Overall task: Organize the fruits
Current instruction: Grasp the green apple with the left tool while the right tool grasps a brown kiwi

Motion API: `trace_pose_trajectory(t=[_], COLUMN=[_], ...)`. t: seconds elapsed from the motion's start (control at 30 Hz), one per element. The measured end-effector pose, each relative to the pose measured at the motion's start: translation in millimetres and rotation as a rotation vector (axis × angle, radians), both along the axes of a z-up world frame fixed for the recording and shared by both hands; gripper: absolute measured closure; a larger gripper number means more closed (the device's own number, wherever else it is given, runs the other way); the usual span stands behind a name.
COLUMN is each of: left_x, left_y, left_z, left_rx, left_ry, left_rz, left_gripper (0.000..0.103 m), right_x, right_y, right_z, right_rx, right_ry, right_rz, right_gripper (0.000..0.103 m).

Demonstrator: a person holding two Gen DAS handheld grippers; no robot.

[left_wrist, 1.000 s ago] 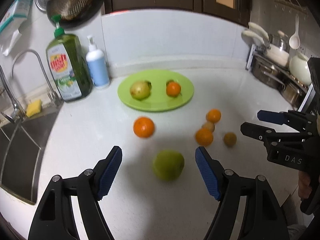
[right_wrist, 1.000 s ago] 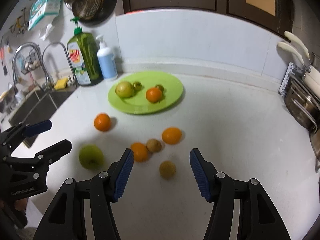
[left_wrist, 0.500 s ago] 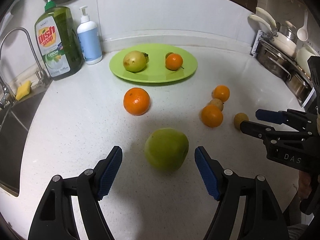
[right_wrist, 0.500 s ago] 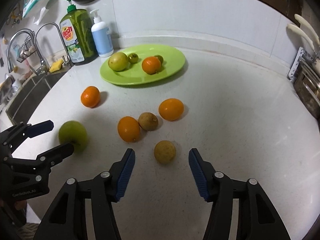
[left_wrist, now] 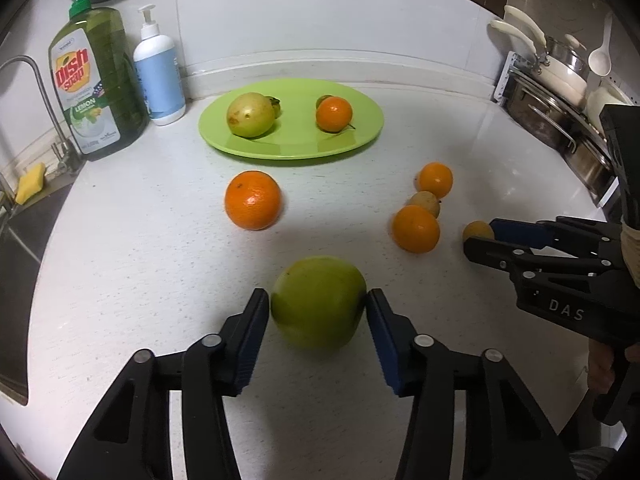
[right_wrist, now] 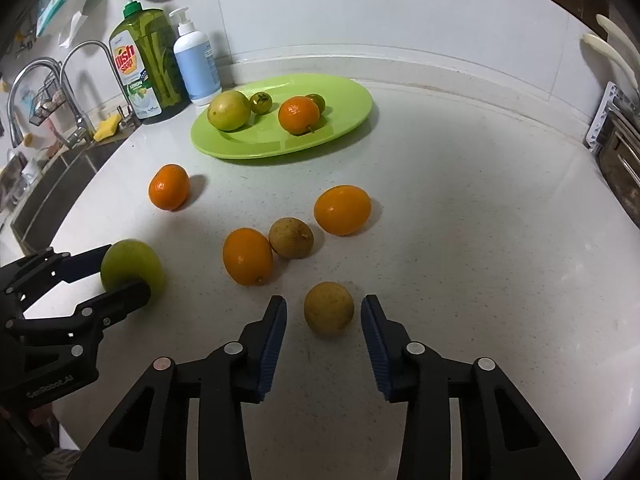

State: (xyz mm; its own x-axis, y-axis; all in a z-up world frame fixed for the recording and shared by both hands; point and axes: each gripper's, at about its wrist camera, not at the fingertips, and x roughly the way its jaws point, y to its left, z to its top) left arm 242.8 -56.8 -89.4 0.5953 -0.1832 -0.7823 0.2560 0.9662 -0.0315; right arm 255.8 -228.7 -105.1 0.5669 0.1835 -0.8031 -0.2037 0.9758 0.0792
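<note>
My left gripper (left_wrist: 317, 314) is shut on a green apple (left_wrist: 319, 302) that rests on the white counter; the apple also shows in the right wrist view (right_wrist: 132, 266). My right gripper (right_wrist: 324, 322) is open, its pads on either side of a small tan round fruit (right_wrist: 329, 307) with a gap on both sides. A green plate (left_wrist: 362, 133) at the back holds a yellow-green fruit (left_wrist: 251, 114), an orange (left_wrist: 334, 113) and two small green fruits. Loose on the counter lie an orange (left_wrist: 253, 199), two more oranges (right_wrist: 247, 255) (right_wrist: 342, 209) and a second tan fruit (right_wrist: 291, 237).
A green dish soap bottle (left_wrist: 96, 80) and a white pump bottle (left_wrist: 159, 76) stand at the back left. A sink (right_wrist: 56, 192) with taps lies to the left. Pots on a rack (left_wrist: 560, 92) stand at the right.
Both grippers moved forward and down. The left jaws closed onto the green apple. The right jaws narrowed around the tan fruit but stay apart from it.
</note>
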Motion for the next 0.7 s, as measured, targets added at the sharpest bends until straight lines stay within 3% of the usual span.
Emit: trace_pose_trajectory(t=[0.13,0.7], left_x=[1.0,-5.7], left_y=[-0.4,1.4], left_z=[0.0,12.1], left_rx=[-0.002,-0.025], left_ry=[-0.004,-0.030], left_rz=[-0.001,-0.014], left_gripper=[0.055,0.060], right_x=[1.5,-8.0], right_y=[0.7,1.8], right_z=[-0.3,11.9], right_rx=[-0.006,0.000], right_ry=[-0.004,-0.031], right_rz=[0.005,0.002], right_gripper=[0.075,0.075])
